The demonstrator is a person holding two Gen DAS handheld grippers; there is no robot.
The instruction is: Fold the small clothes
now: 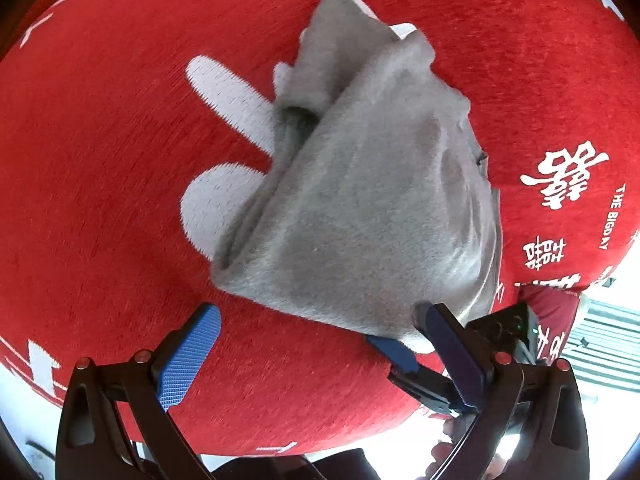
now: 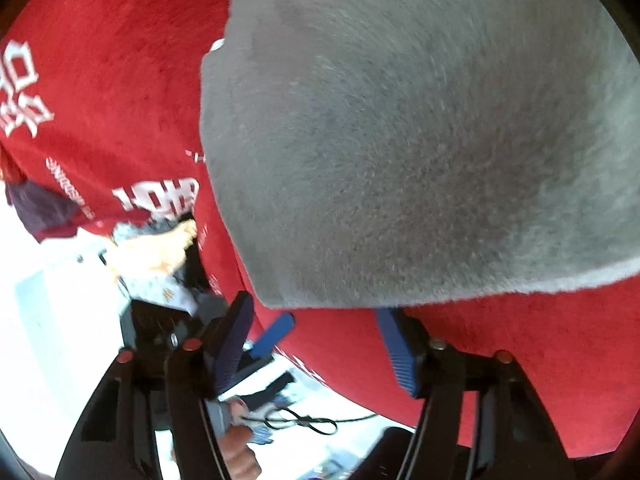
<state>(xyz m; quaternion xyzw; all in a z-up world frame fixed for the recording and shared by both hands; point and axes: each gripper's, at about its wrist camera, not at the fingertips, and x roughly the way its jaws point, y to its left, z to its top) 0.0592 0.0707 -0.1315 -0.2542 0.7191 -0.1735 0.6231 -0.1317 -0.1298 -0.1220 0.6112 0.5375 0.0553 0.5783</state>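
A small grey garment (image 1: 360,184) lies folded in layers on a red cloth-covered table (image 1: 100,140). In the left wrist view my left gripper (image 1: 316,324) is open, its blue-padded fingers (image 1: 188,356) spread just in front of the garment's near edge. The other gripper's blue finger (image 1: 394,354) reaches under the garment's near right corner. In the right wrist view the grey garment (image 2: 420,128) fills most of the frame, and my right gripper (image 2: 316,320) is open with its fingers (image 2: 396,348) at the garment's near edge.
The red cloth (image 2: 112,100) carries white characters and shapes (image 1: 568,176). The table's edge runs close behind both grippers, with bright floor (image 2: 60,320) beyond. A person's bare foot (image 2: 160,248) shows at the left of the right wrist view.
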